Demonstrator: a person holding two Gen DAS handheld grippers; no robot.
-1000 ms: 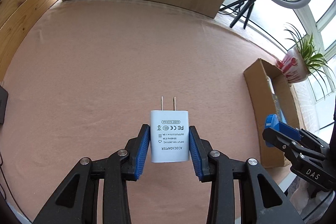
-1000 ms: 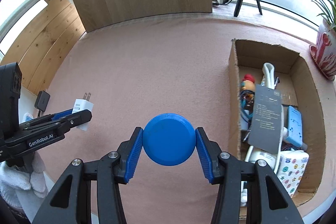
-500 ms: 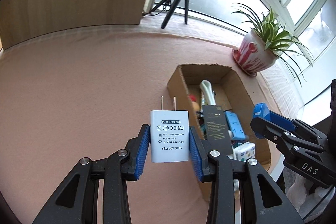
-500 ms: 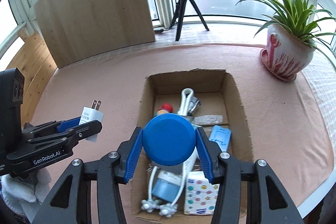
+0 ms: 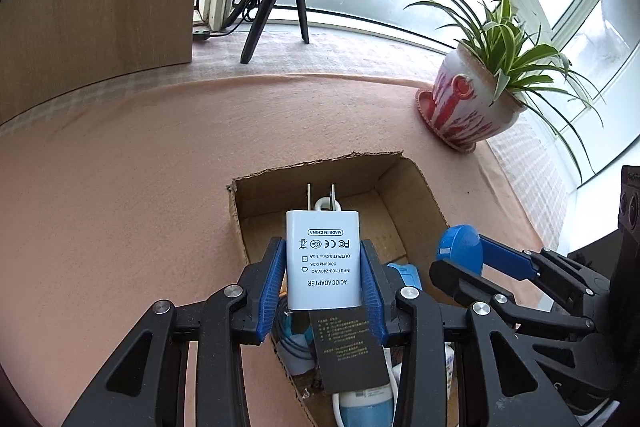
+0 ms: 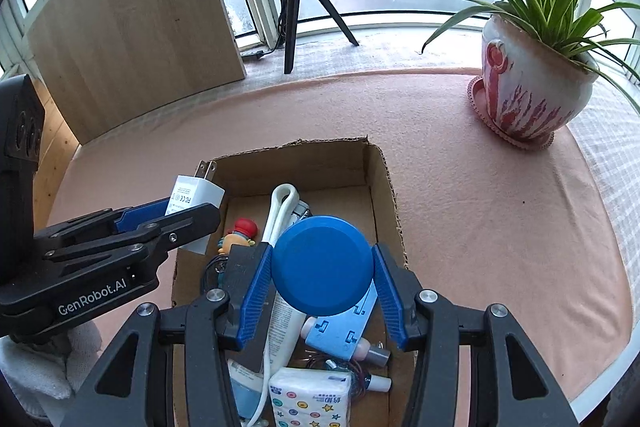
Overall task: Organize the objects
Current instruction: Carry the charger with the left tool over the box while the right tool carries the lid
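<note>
The left hand-held gripper [image 5: 323, 269] pinches a white AC/DC adapter [image 5: 322, 260] by its sides, prongs pointing forward, above the left part of the open cardboard box [image 5: 416, 183]. The right hand-held gripper [image 6: 322, 267] clamps a round blue disc [image 6: 322, 261] above the box's middle. The box lies on the pink surface [image 6: 500, 211], its front half crowded with a tissue pack [image 6: 310, 401], a light blue plastic piece [image 6: 344, 327] and a white tube [image 6: 280, 323]; the back strip near the far wall shows bare cardboard. Open surface lies left of and beyond the box. A potted plant [image 6: 532, 87] stands well apart at the far right.
</note>
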